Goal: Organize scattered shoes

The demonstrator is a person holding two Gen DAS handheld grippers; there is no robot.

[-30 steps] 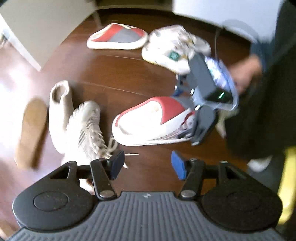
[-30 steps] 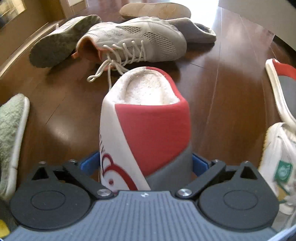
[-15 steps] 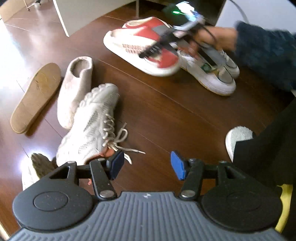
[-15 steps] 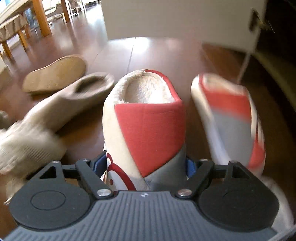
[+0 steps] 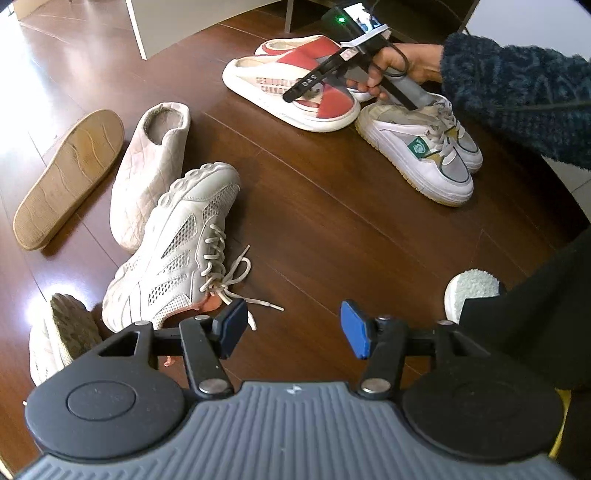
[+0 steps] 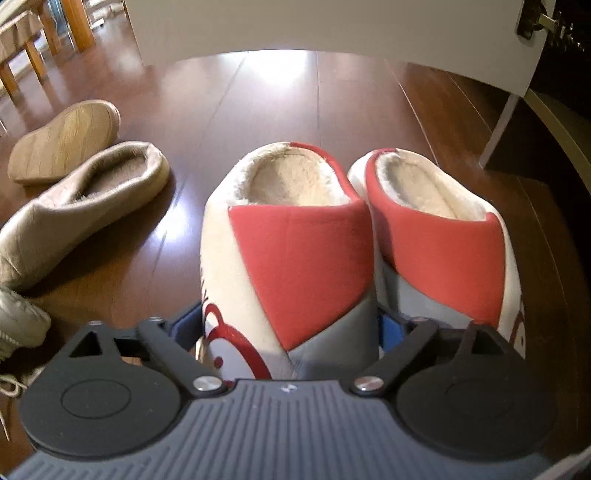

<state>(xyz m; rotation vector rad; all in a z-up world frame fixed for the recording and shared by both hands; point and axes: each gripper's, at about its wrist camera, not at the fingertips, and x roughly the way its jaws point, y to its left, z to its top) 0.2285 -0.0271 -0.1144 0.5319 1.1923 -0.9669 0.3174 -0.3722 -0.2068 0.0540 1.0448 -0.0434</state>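
My right gripper (image 6: 288, 328) straddles the toe of a red, white and grey slipper (image 6: 295, 251). The slipper rests on the wooden floor, tight against its mate (image 6: 443, 251). The jaws are opening and the blue pads stand just off the slipper's sides. The left wrist view shows the same pair (image 5: 291, 88) at the far middle, with the right gripper (image 5: 317, 92) and a hand (image 5: 406, 66) over it. My left gripper (image 5: 291, 330) hangs open over bare floor with nothing between its pads, just right of a white mesh sneaker (image 5: 177, 251).
A quilted beige slipper (image 5: 151, 166) and its sole-up mate (image 5: 70, 177) lie at the left. A white-and-green sneaker pair (image 5: 424, 155) sits right of the red pair. Another mesh sneaker (image 5: 62, 332) lies sole-up at the lower left. A white cabinet (image 6: 332, 26) stands behind.
The right gripper carried the red slipper across the floor and set it beside its mate, and its jaws have widened. The left gripper rolled and drifted a little, still with nothing in it.
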